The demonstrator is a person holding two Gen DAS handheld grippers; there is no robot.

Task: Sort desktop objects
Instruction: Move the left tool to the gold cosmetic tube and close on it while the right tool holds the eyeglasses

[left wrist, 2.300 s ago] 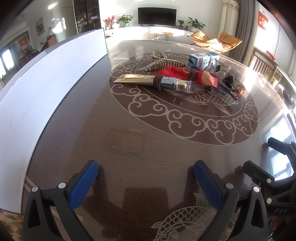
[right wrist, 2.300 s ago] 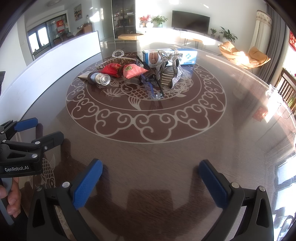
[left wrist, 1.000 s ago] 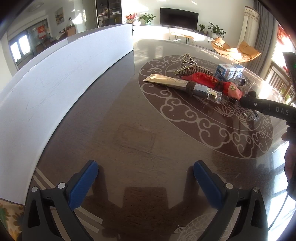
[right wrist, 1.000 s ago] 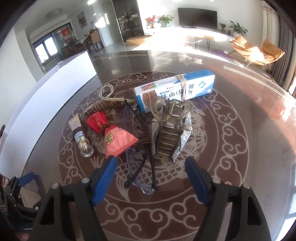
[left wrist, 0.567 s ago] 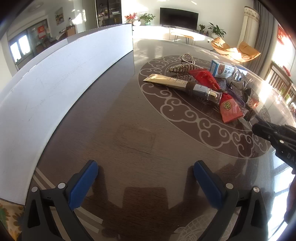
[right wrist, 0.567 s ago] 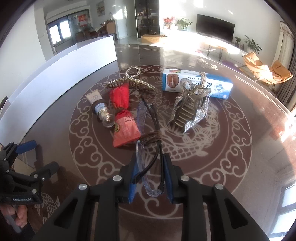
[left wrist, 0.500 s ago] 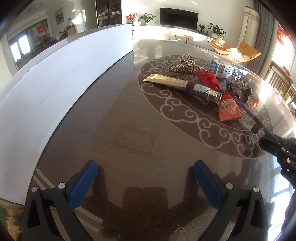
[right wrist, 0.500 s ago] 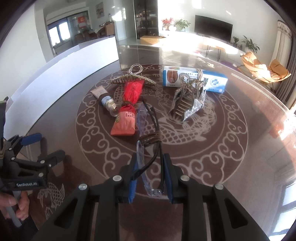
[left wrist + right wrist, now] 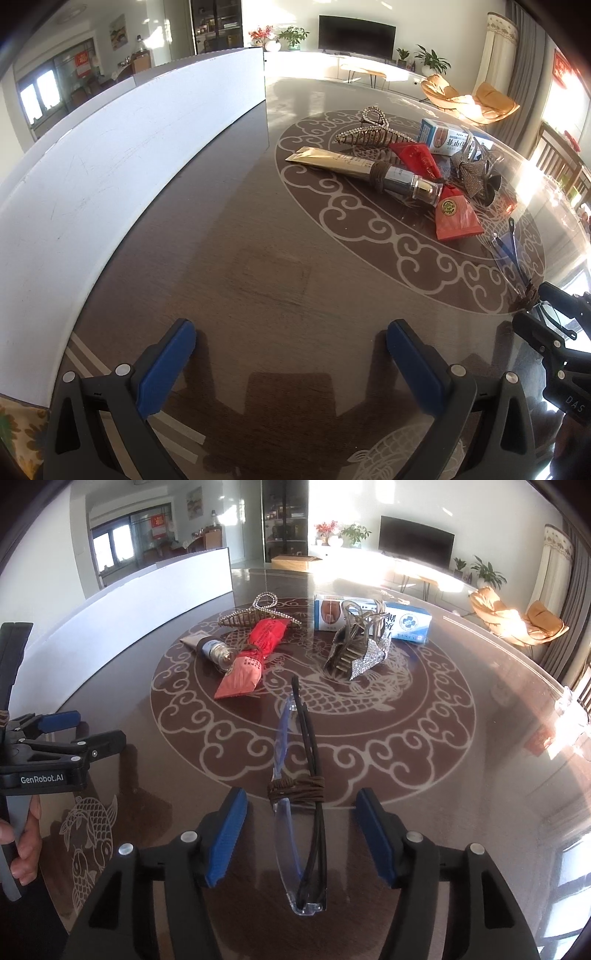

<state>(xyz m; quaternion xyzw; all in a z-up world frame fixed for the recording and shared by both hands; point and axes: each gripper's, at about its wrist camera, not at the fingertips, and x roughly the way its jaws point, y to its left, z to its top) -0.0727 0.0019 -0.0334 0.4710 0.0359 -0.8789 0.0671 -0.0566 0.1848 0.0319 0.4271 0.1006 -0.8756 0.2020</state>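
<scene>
Folded glasses (image 9: 295, 849) with clear lenses and black arms, bound by a brown hair tie (image 9: 297, 788), lie on the dark table (image 9: 424, 775). My right gripper (image 9: 301, 805) straddles them; its jaws are opening and the blue pads (image 9: 225, 834) stand clear of the frame. Farther back lie a red packet (image 9: 255, 657), a tube (image 9: 212, 648), a rhinestone hair claw (image 9: 255, 616), a silver claw (image 9: 358, 646) and a blue-white box (image 9: 373, 618). My left gripper (image 9: 291, 332) hovers open over bare table, nothing between its fingers.
A long white board (image 9: 92, 166) stands along the table's left side. The left gripper (image 9: 62, 734) and a hand show at the left edge of the right wrist view. Chairs and a TV are far behind the table.
The right gripper shut on the glasses, dragged them out of the pile toward the near side, then let go and its jaws spread. The left gripper stayed put.
</scene>
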